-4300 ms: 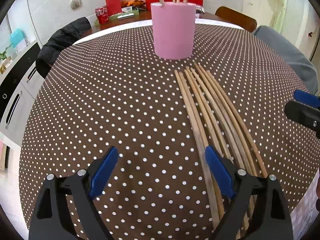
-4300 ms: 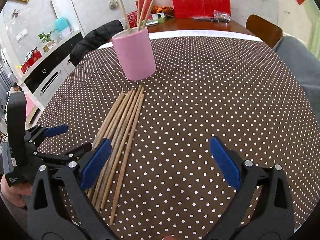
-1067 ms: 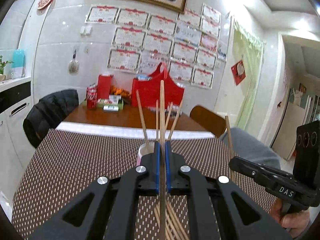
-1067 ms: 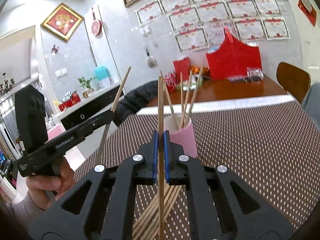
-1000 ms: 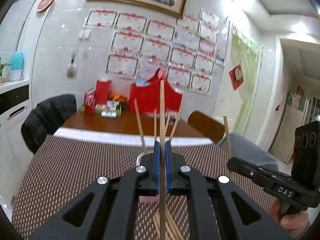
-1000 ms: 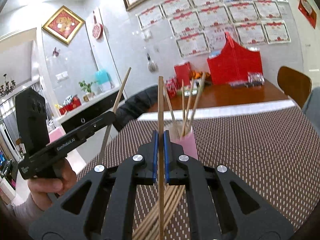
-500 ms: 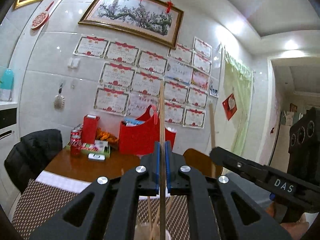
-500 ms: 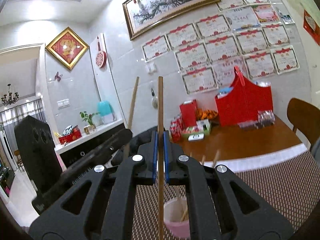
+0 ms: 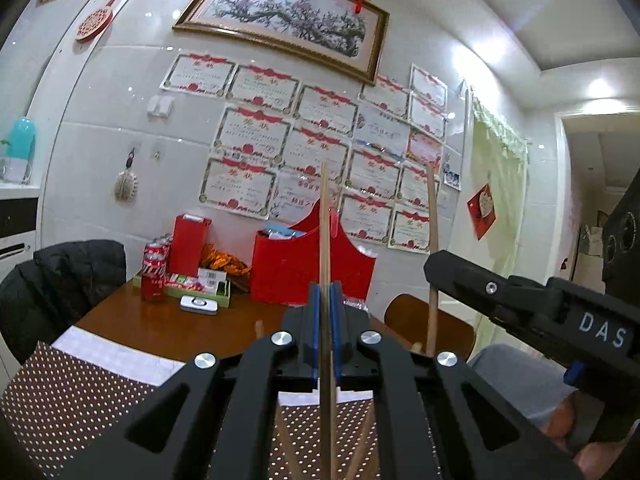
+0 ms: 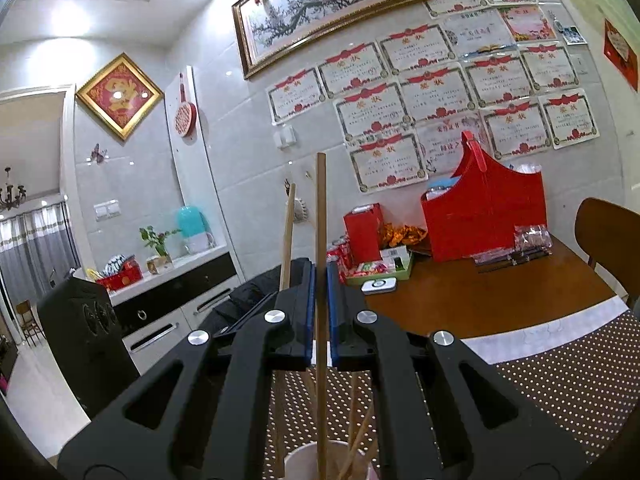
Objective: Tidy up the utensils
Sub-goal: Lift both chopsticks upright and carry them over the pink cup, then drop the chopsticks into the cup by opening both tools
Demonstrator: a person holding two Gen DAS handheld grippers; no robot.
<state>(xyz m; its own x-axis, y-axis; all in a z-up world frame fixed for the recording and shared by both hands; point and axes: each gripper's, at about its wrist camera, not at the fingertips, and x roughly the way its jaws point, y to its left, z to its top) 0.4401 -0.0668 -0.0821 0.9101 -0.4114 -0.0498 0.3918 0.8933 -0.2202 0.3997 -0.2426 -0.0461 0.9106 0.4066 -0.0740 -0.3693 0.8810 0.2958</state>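
My left gripper [image 9: 325,320] is shut on an upright wooden chopstick [image 9: 325,220]. To its right, the right gripper [image 9: 434,270] holds a second chopstick [image 9: 431,220] upright. In the right wrist view, the right gripper [image 10: 320,308] is shut on its chopstick [image 10: 320,220], whose lower end reaches into the pink cup [image 10: 300,456] directly below. Several chopsticks [image 10: 356,436] stand in that cup. The left gripper's chopstick [image 10: 287,236] rises just to the left. In the left wrist view the cup is hidden under the gripper, and only chopstick tips [image 9: 259,326] show.
The brown polka-dot tablecloth [image 9: 60,384] covers the table below. Behind it a wooden table [image 10: 480,300] carries a red bag [image 10: 484,216], cola cans [image 9: 154,272] and boxes. A black jacket [image 9: 60,280] hangs at left. A wooden chair [image 9: 424,320] and a person's grey-clad leg [image 9: 512,380] are at right.
Both grippers have moved forward with their chopsticks. The pink cup, ahead of them a second ago, now sits beneath them at the bottom edge. The two grippers have drawn closer together.
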